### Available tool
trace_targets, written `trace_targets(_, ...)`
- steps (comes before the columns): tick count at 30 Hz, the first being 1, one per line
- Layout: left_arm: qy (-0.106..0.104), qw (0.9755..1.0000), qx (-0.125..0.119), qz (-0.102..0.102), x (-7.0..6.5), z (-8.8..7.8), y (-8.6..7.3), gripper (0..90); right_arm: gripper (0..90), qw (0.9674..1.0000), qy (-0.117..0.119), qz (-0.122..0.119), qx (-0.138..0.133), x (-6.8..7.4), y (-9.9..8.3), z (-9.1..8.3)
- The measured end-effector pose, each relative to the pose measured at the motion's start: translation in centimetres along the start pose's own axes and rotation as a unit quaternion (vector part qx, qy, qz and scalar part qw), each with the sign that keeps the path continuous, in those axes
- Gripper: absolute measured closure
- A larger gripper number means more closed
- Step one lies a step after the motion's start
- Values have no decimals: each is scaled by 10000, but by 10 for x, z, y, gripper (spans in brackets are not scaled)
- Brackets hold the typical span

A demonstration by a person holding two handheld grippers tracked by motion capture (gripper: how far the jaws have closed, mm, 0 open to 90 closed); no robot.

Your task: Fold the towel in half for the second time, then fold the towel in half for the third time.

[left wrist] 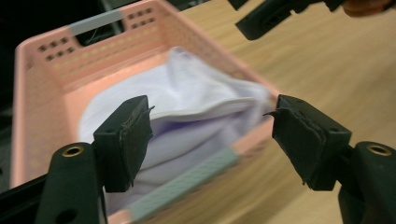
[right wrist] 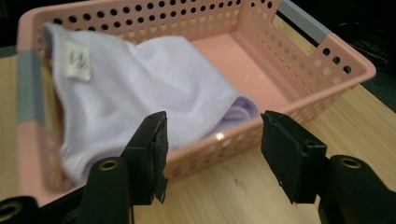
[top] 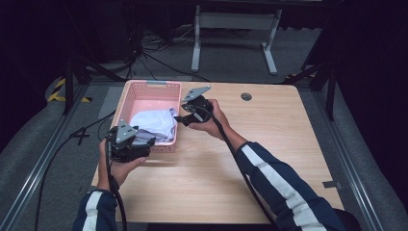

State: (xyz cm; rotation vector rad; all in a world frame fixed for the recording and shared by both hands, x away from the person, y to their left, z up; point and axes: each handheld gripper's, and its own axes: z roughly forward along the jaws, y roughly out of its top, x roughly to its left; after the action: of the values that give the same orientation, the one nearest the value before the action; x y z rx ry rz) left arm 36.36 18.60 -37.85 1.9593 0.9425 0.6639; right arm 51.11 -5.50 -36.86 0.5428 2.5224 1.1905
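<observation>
Cloth (top: 153, 122): pale lilac, soft, crumpled and loosely folded, small white label near one hem.
Cloth place: inside the pink perforated basket (top: 132, 91), bunched towards its near end.
Basket place: upright at the bench's far left corner.

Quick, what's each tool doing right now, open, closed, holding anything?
Left tool: open, holding nothing; the lilac cloth lies in the pink basket beyond it.
Right tool: open, holding nothing, beside the basket.
</observation>
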Motion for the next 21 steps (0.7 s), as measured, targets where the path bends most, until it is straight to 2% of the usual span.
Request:
trace_targets(1,0,10000,0,0,0,0,0,281,416,10000,11,-23,-22,1,-3,-7)
trace_targets(2,-183,9996,-14,221,-18,0,2,278,416,10000,34,-81,-31,2,-9,-19)
trace_targets(3,-224,9991,19,363,-24,0,3,276,415,9999,60,-133,-31,2,-14,-29)
trace_targets(4,-279,9988,41,401,-30,0,4,274,412,9998,69,-175,-39,2,-19,-38)
trace_targets(5,-279,9988,41,401,-30,0,4,270,412,9998,69,-175,-39,2,-19,-38)
trace_targets(6,-489,9981,9,378,-40,0,3,270,410,9997,64,-225,-41,2,-30,-57)
trace_targets(8,-549,9970,54,541,-50,0,2,267,410,9996,71,-243,-80,1,-43,-75)
trace_targets(9,-549,9970,54,541,-50,0,2,265,410,9996,71,-243,-80,1,-43,-75)
trace_targets(10,-735,9957,62,554,-58,2,-1,264,407,9997,22,-224,-68,0,-58,-92)
trace_targets(11,-794,9954,77,534,-61,3,-2,264,402,9997,-21,-232,-41,0,-65,-100)
trace_targets(13,-852,9937,197,701,-67,7,-4,257,398,9997,-26,-243,12,-1,-81,-116)
trace_targets(14,-852,9937,197,701,-67,7,-4,256,396,9996,-68,-266,43,-1,-87,-122)
trace_targets(15,-980,9915,287,812,-75,14,-6,253,395,9995,-135,-250,100,-1,-97,-131)
trace_targets(16,-980,9915,287,812,-75,14,-6,248,395,9995,-158,-233,108,-1,-106,-139)
trace_targets(17,-1000,9909,319,848,-77,17,-7,248,395,9995,-158,-233,108,-1,-106,-139)
trace_targets(18,-1051,9900,373,868,-80,22,-9,247,390,9993,-225,-235,194,-1,-122,-153)
trace_targets(19,-1051,9900,373,868,-80,22,-9,246,385,9989,-307,-249,267,-1,-130,-160)
trace_targets(21,-1094,9889,445,898,-83,27,-12,245,380,9988,-321,-214,316,1,-147,-173)
